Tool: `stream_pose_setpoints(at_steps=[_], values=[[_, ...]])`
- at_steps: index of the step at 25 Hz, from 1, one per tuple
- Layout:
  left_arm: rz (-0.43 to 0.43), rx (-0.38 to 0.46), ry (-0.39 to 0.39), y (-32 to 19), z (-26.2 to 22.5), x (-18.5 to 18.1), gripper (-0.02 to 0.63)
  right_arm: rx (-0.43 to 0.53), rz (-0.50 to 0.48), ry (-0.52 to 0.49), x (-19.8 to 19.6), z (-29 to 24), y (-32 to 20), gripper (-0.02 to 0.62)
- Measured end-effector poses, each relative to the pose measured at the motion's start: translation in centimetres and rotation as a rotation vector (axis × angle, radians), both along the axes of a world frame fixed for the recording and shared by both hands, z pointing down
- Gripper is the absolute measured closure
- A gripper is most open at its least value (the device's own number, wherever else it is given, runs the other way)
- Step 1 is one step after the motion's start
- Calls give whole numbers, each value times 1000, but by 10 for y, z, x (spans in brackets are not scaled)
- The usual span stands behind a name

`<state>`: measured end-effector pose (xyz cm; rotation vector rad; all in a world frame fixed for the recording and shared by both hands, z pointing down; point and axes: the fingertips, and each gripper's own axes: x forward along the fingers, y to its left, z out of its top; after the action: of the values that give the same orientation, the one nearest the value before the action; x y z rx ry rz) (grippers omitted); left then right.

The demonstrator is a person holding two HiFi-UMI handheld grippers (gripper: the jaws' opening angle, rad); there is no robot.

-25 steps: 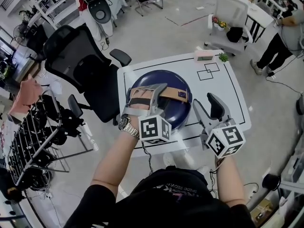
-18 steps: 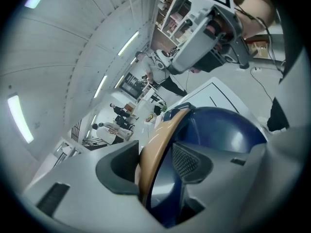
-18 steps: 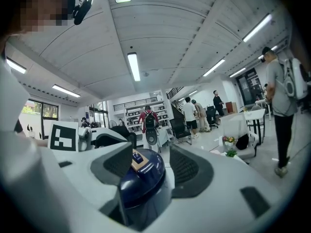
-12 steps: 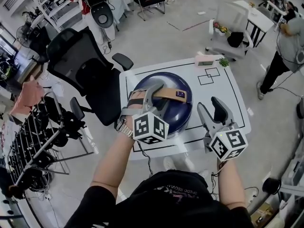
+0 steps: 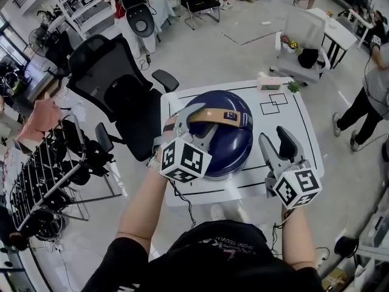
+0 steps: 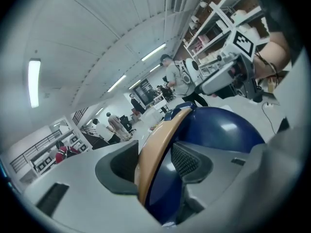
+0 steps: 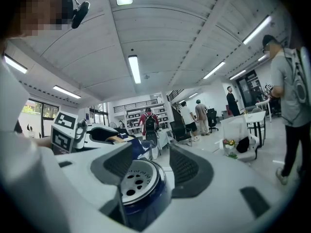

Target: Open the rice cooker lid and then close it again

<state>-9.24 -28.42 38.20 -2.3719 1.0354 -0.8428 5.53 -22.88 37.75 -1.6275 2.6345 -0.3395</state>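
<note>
A dark blue rice cooker (image 5: 228,145) with a domed lid stands on the white table (image 5: 301,123). Its tan carrying handle (image 5: 217,115) arches up above the lid. My left gripper (image 5: 196,121) is shut on the handle's left end; in the left gripper view the tan band (image 6: 160,144) runs between the pads in front of the blue dome (image 6: 228,130). My right gripper (image 5: 273,136) hovers just right of the cooker, open and holding nothing. The right gripper view shows the cooker's silver steam vent (image 7: 136,176) low between the spread jaws.
A pink box (image 5: 269,83) and black marked squares (image 5: 273,105) lie at the table's far edge. A black office chair (image 5: 109,84) stands close on the left, a metal rack (image 5: 42,175) further left. A person (image 5: 374,84) stands at the right.
My left gripper has risen and rolled, and the tan handle has swung up from lying on the lid to arching above it. The right gripper has hardly moved.
</note>
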Motion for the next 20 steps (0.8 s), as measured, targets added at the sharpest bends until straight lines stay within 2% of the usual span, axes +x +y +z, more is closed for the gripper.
stream_pose_setpoints(at_steps=[5,20], values=[[-15,-23,118,-4,-16,-18,399,11,-23,3,-11,-5,-4,357],[-97,-71,394,-13,-47,-77,400,52,-101,-5,-58,-23,-15,357]])
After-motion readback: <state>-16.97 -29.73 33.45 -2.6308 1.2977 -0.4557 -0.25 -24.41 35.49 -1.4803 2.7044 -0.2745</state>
